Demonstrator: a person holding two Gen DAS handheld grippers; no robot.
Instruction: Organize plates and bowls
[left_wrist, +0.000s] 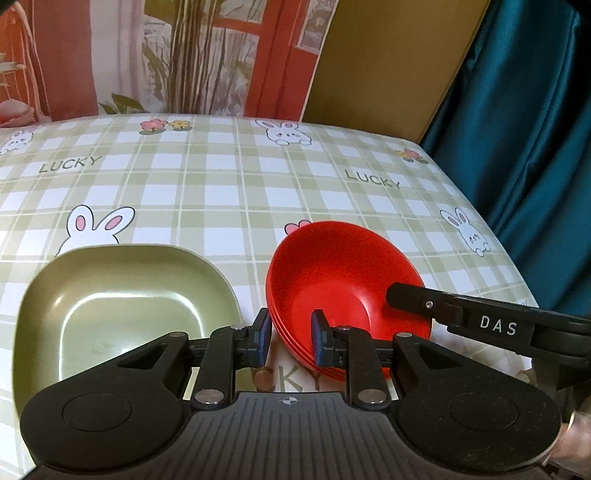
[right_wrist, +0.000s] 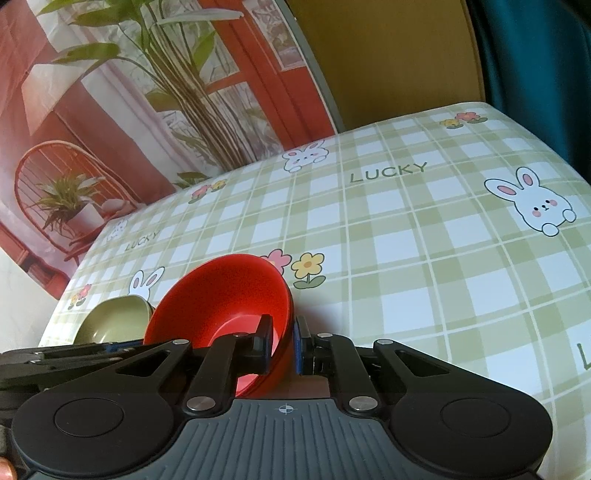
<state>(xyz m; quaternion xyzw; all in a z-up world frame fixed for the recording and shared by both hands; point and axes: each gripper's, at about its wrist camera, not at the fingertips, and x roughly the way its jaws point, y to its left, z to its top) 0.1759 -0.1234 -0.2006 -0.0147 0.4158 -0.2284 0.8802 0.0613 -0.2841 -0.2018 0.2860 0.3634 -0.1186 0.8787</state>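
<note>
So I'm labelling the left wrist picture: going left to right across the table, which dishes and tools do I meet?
Green square dish → left gripper, shut on the rim of the stack of red bowls → right gripper's black finger reaching in from the right.

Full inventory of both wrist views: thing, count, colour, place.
red bowls: nested stack, count unclear, red, near table edge, tilted, right of green dish
green dish: one, olive green, squarish, left of the stack
tablecloth: one, green-white check with rabbits, covers table
curtain: one, teal, right of table
left hand-held gripper: black, blue pads, shut on stack's left rim
right hand-held gripper: black, shut on stack's right rim
</note>
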